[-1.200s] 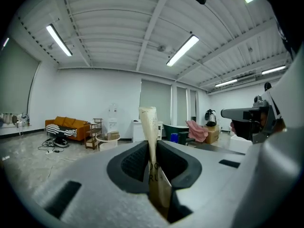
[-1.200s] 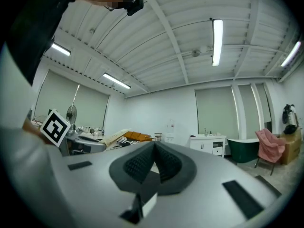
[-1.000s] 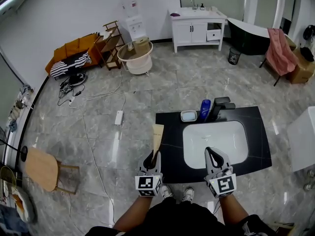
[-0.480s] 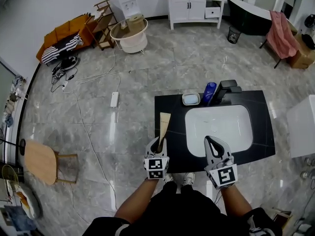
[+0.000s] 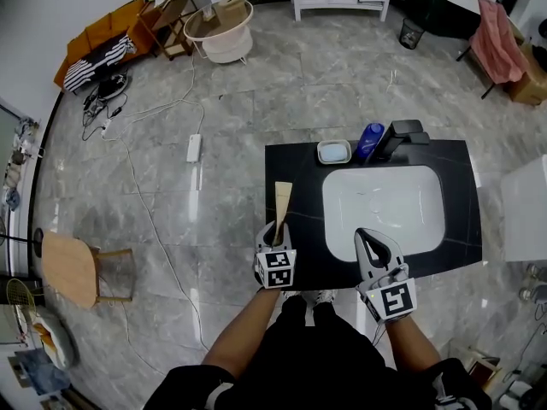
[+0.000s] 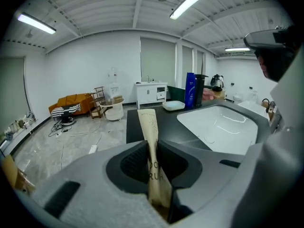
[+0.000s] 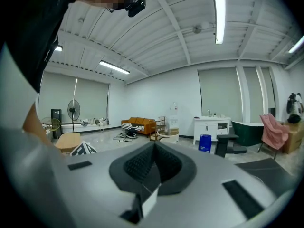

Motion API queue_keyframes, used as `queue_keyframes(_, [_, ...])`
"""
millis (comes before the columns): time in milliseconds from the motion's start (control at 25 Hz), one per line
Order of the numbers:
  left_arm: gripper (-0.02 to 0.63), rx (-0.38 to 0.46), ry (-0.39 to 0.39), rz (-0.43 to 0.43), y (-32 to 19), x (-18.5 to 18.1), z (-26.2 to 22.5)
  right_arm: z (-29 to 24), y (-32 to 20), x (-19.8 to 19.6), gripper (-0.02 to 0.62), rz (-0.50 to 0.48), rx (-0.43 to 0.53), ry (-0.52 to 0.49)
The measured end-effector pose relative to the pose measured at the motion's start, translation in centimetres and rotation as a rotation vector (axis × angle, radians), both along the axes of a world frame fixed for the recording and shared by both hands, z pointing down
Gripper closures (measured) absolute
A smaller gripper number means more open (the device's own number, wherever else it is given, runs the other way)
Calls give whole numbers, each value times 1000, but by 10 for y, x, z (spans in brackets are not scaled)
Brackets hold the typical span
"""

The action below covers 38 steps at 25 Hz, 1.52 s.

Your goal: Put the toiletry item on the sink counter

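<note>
Tan, flat, slim paper packet (image 6: pixel 148 127), dark printed lettering

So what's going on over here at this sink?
A person stands at a black counter with a white sink, a gripper in each hand. The left gripper has a flat tan packet pinched between its jaws, held out over the counter's left side, and the jaws are just starting to open. The right gripper is shut and empty near the sink's front edge. A blue bottle and a small dish sit at the back.
</note>
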<state>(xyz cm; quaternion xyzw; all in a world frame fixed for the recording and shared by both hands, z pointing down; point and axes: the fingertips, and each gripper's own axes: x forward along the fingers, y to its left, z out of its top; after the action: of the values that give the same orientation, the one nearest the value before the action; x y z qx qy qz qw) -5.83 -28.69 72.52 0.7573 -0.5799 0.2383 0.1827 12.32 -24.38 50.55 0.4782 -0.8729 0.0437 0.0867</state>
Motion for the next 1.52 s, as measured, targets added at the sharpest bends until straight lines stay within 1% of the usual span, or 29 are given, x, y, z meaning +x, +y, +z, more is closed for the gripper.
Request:
queue_keyframes(160, [529, -50, 5, -8, -2, -1, 14, -8, 1, -5, 589, -8, -15, -10])
queue_keyframes(320, [514, -81, 17, -18, -1, 2, 25, -18, 5, -9, 589, -24, 2, -28])
queue_keyframes(400, [483, -89, 33, -18, -1, 3, 27, -23, 5, -11, 589, -30, 17, -34])
queue_keyframes(440, [449, -87, 41, -18, -2, 3, 26, -26, 4, -13, 589, -31, 20, -38])
queue_keyframes(560, [380, -38, 45, -14, -3, 3, 10, -31, 4, -15, 589, -37, 38, -47])
queue_keyframes(640, [376, 11, 48, -13, -1, 1, -17, -31, 5, -16, 589, -39, 56, -50])
queue_keyframes(760, [377, 98, 72, -17, 7, -4, -64, -28, 10, -23, 589, -39, 55, -48])
queue_keyframes(840, [390, 164, 79, -8, 13, -6, -96, -28, 12, -27, 589, -41, 64, -44])
queue_keyframes(1040, [434, 320, 76, 47, 30, -2, -174, -48, 6, -39, 589, -59, 118, -61])
queue_keyframes(1120, [446, 371, 75, 60, 38, -3, -195, -49, 8, -41, 589, -57, 129, -61])
queue_keyframes(1200, [463, 418, 75, 63, 54, -12, -205, -46, 19, -50, 589, -62, 134, -57])
queue_keyframes(1320, [497, 462, 76, 42, 70, -27, -219, -46, 29, -60, 589, -73, 174, -62])
queue_keyframes(1440, [594, 471, 92, 31, 73, -26, -233, -56, 31, -60, 589, -84, 191, -41])
queue_keyframes(1520, [594, 468, 107, 30, 76, -29, -233, -60, 35, -64, 589, -92, 193, -37])
